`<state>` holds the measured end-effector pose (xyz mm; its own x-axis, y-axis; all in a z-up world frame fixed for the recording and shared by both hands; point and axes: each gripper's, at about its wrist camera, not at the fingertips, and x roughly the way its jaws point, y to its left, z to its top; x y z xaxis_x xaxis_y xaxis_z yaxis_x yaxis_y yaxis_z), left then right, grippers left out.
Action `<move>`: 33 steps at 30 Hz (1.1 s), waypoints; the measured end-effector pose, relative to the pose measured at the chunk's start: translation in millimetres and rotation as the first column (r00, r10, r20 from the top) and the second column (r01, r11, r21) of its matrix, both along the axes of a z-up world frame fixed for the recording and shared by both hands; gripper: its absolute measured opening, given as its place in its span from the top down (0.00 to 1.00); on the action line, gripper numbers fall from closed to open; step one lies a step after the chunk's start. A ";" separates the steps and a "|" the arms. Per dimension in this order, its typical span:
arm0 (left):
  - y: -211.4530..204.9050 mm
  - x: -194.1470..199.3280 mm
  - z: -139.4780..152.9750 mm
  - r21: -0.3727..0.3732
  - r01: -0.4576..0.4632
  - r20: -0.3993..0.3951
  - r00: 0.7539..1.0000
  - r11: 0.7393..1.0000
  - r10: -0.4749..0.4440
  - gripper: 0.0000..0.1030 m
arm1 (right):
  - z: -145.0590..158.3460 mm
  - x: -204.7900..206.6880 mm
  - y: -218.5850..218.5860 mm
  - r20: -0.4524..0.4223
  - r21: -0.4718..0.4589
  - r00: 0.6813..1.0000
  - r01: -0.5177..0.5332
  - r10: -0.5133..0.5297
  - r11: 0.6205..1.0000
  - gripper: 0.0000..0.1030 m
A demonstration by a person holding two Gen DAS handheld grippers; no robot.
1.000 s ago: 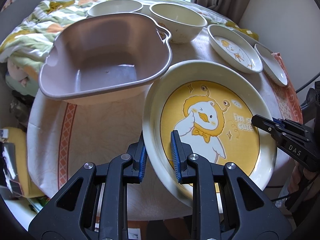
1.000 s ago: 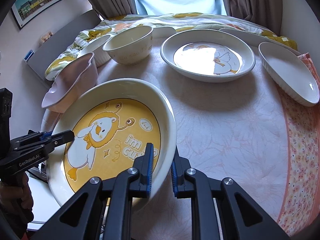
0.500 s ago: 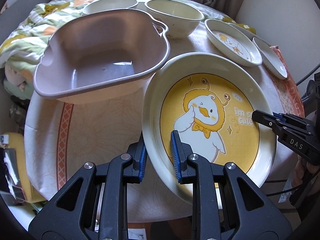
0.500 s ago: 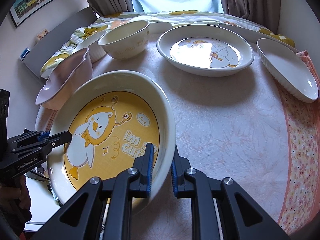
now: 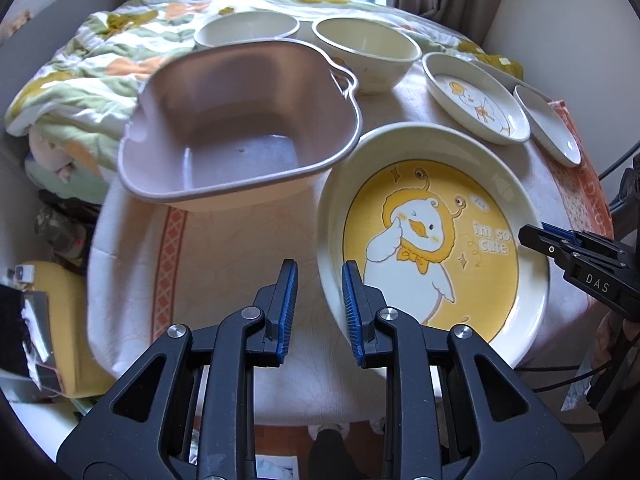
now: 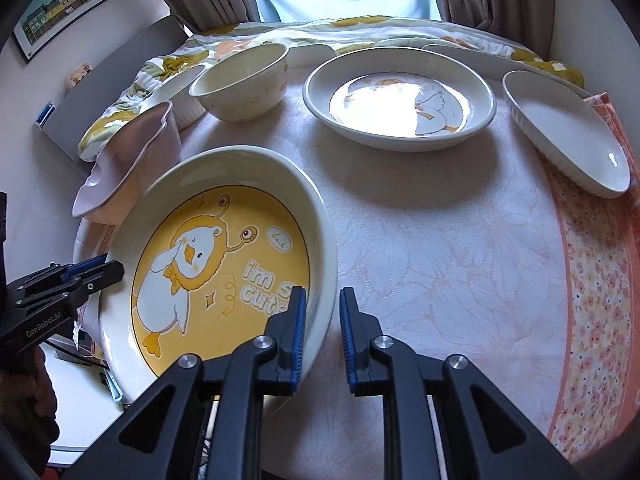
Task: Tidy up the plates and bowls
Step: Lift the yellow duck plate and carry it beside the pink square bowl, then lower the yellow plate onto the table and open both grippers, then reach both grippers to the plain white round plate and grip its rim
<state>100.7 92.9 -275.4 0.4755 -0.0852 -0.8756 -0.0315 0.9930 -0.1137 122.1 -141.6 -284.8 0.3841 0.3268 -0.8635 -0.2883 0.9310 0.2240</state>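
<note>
The large yellow duck plate rests on the table just beside the pink basin, its opposite rims lying between the just-opened jaws of the left gripper and right gripper, neither clamping.

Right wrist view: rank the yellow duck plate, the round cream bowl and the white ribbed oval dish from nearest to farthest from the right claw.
1. Yellow duck plate: its rim sits between the open fingers of the right claw, at lower left.
2. White ribbed oval dish: right edge of the table, farther back.
3. Round cream bowl: far left, near the bedding.

The dish and bowl are fairly close to call.
</note>
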 end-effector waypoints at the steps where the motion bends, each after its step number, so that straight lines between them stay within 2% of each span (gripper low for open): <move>1: -0.1 -0.9 4.4 0.004 -0.007 0.002 1.000 1.000 0.007 0.64 | 2.7 -1.1 -2.8 0.005 -0.001 1.000 0.008 -0.008 1.000 0.76; 3: -0.3 -3.5 14.4 0.009 -0.021 0.018 1.000 1.000 0.021 0.15 | 11.1 -4.4 -11.8 0.019 0.010 0.999 0.033 -0.033 0.999 0.59; 5: -0.3 -8.4 29.1 0.011 -0.037 0.064 0.997 0.999 0.036 0.07 | 23.0 -9.3 -22.8 0.039 0.028 0.997 0.059 -0.060 0.998 0.24; 7: -4.0 -9.6 44.0 0.014 -0.028 0.083 0.996 1.000 0.027 0.06 | 37.3 -14.7 -33.7 0.073 0.035 0.994 0.085 -0.087 0.996 0.12; 9: -13.1 -5.9 60.3 0.024 -0.003 0.092 0.996 1.000 0.001 0.06 | 54.7 -22.0 -46.3 0.114 0.029 0.987 0.114 -0.117 0.993 0.10; 12: -30.0 0.8 89.0 -0.007 0.068 0.148 0.987 0.998 -0.066 0.06 | 82.5 -32.5 -67.1 0.173 0.024 0.969 0.175 -0.176 0.984 0.09; 14: -44.1 6.2 108.5 -0.008 0.117 0.189 0.975 0.993 -0.113 0.05 | 99.4 -40.1 -80.6 0.218 0.033 0.951 0.217 -0.219 0.976 0.02; 18: -86.4 26.7 151.3 -0.016 0.244 0.296 0.927 0.970 -0.228 0.00 | 137.6 -45.2 -108.9 0.259 0.012 0.921 0.298 -0.291 0.954 0.01; 20: -108.3 36.2 165.3 -0.037 0.304 0.326 0.904 0.952 -0.276 0.00 | 147.7 -41.8 -121.0 0.230 -0.010 0.918 0.334 -0.323 0.943 0.01; 23: -142.2 57.2 180.9 -0.063 0.374 0.343 0.879 0.925 -0.332 0.00 | 163.1 -42.3 -141.7 0.256 0.000 0.882 0.410 -0.397 0.912 0.01; 26: -176.4 82.0 187.2 -0.085 0.427 0.346 0.860 0.900 -0.375 0.00 | 168.1 -33.0 -161.6 0.274 -0.014 0.863 0.445 -0.425 0.895 0.01; 28: -197.3 101.5 185.7 -0.093 0.446 0.337 0.855 0.890 -0.394 0.00 | 162.2 -20.2 -180.0 0.239 0.021 0.861 0.458 -0.449 0.889 0.01; 33: -248.8 153.8 167.8 -0.109 0.469 0.273 0.862 0.876 -0.428 0.00 | 131.9 22.6 -221.4 0.110 0.107 0.849 0.507 -0.517 0.855 0.02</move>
<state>254.5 -155.9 -107.6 0.5385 -0.4722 -0.6979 0.4610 0.8584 -0.2251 144.7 -363.0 -152.9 0.6209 0.1108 -0.7761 0.1938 0.9375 0.2889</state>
